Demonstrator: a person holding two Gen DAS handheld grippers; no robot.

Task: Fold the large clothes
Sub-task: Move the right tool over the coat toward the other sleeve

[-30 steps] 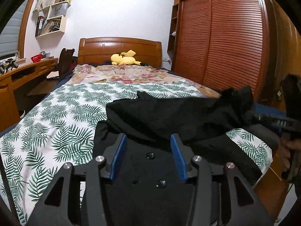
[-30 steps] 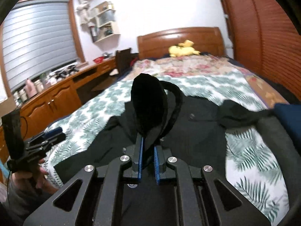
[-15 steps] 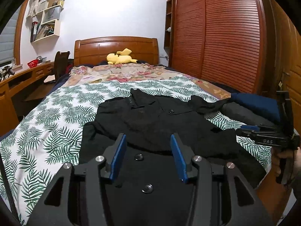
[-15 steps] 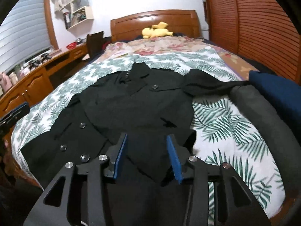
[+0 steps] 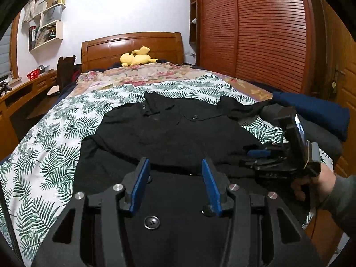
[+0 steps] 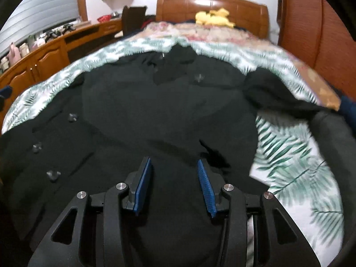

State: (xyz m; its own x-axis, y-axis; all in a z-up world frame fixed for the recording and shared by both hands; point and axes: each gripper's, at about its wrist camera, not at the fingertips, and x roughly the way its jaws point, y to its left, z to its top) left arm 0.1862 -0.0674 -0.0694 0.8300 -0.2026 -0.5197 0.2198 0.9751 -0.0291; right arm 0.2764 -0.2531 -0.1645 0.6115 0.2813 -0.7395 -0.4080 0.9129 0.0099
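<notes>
A black buttoned coat (image 5: 178,131) lies spread on the leaf-print bedspread (image 5: 44,155), collar toward the wooden headboard (image 5: 133,46). Both the left tongs (image 5: 175,184) and the right tongs (image 6: 175,184) hang over its lower part, jaws parted and empty.

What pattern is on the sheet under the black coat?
Green palm-frond leaves on white, on the sheet beneath the black coat; sharpest in the left wrist view.
</notes>
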